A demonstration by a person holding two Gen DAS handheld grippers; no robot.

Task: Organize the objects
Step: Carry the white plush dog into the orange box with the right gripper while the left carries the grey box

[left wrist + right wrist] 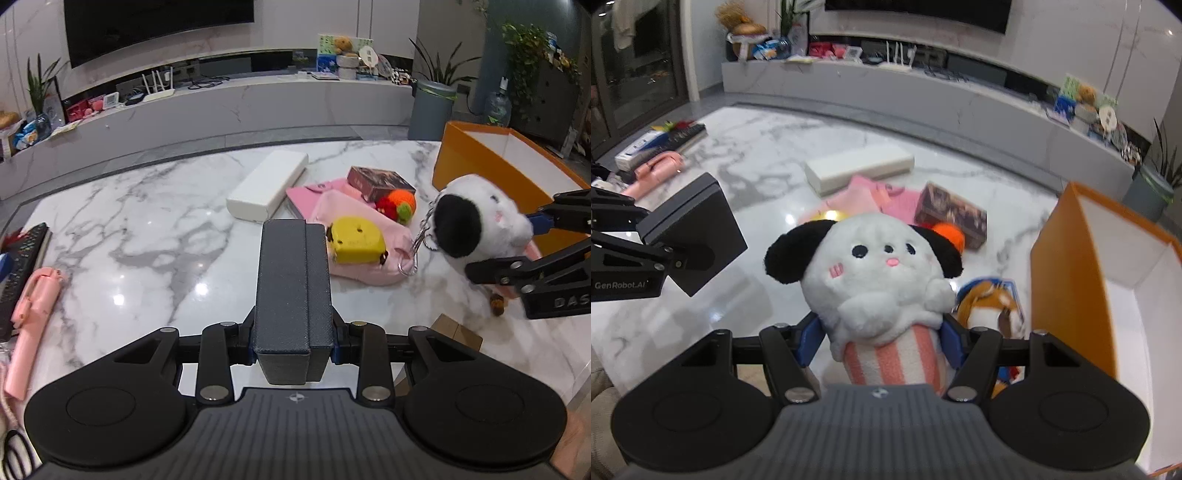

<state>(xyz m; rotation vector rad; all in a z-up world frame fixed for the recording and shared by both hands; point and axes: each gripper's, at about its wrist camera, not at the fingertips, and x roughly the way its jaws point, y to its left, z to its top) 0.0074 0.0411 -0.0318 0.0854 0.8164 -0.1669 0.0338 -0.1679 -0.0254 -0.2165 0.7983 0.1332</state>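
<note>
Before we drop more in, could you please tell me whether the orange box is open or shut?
Open: the orange box has no lid on, and its white inside shows from above.

Black tongs [882,347], blue pads, silver screws, grey ribbed housing

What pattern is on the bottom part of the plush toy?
Pink and white vertical stripes on the plush toy, clearest in the right wrist view.

A home living room: wall-mounted television [159,27], long marble media shelf [236,107], houseplants [38,86], marble table [147,221].
</note>
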